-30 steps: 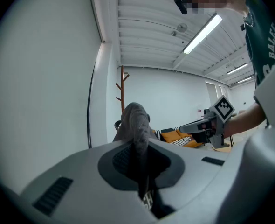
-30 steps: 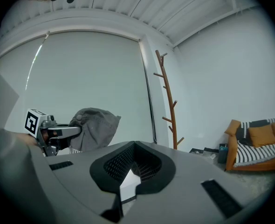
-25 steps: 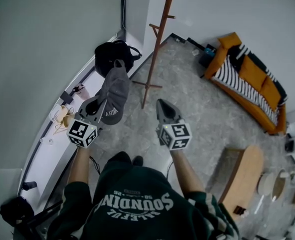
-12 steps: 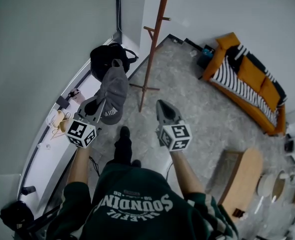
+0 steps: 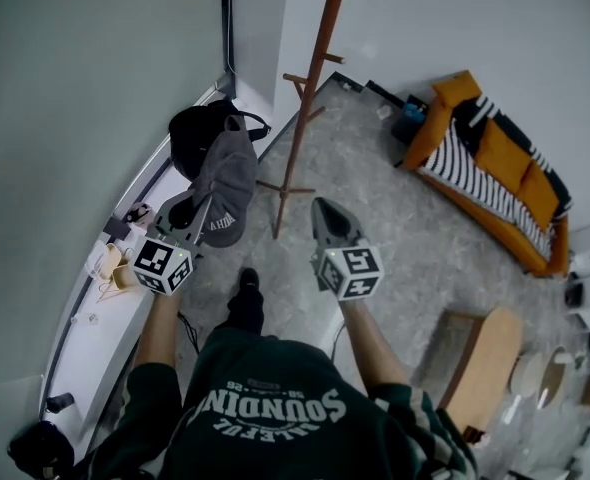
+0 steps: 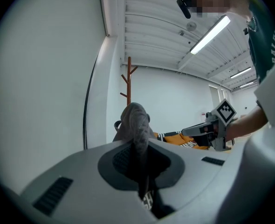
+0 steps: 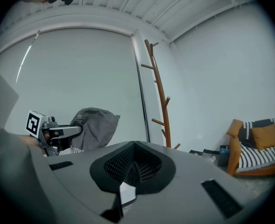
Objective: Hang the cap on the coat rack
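A grey marbled floor [image 5: 405,218] runs to plain white walls. A white ledge [image 5: 115,313] follows the left wall, with a black bag [image 5: 187,133] on its far end. At far right stands an orange sofa [image 5: 505,193], and a wooden table [image 5: 487,353] is at near right. The wooden coat rack [image 5: 305,98] stands far ahead, in the corner.

Compared with a second ago, the rack's pole and feet sit closer to the person, one foot is stepped forward, and the bag now lies partly behind the cap. Both grippers keep their places in the head view.

The left gripper [image 5: 197,208] is clamped on the grey cap [image 5: 225,180]. The fabric runs down between its closed jaws and the crown stands out beyond the tips on the far side. The cap is left of the rack's pole, clear of it and of its pegs. The right gripper [image 5: 321,206] is closed and empty, level with the left one and well apart from the cap.
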A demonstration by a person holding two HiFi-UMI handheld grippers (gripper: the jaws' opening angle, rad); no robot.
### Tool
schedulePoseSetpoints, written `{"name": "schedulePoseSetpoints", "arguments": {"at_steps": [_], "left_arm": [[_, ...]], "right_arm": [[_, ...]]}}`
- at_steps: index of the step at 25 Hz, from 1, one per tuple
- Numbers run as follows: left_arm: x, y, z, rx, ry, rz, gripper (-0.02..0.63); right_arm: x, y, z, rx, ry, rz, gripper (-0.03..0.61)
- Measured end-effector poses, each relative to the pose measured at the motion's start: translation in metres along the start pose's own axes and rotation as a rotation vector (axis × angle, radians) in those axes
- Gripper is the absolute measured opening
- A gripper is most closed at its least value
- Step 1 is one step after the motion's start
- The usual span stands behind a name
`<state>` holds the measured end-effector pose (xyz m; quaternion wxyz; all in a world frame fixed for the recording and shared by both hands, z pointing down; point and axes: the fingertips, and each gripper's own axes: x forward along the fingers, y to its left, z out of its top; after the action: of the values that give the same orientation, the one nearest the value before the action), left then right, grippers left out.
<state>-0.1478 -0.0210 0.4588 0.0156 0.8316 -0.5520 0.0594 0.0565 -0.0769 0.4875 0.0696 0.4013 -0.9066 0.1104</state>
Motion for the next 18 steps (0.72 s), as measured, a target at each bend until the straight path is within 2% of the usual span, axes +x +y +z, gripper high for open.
{"name": "schedulePoseSetpoints", "arguments": {"at_steps": [10,18], "left_arm": [[0.085,0.080,0.017,-0.005,0.007,-0.042,0.006],[0.143,0.120,0.023,0.007,-0.005,-0.105,0.006]], "right_arm": [[0.099,-0.034,0.046,0.005,-0.016,-0.030,0.000],[0.152,-0.069,0.057,0.012,-0.011,-0.095,0.000]]}}
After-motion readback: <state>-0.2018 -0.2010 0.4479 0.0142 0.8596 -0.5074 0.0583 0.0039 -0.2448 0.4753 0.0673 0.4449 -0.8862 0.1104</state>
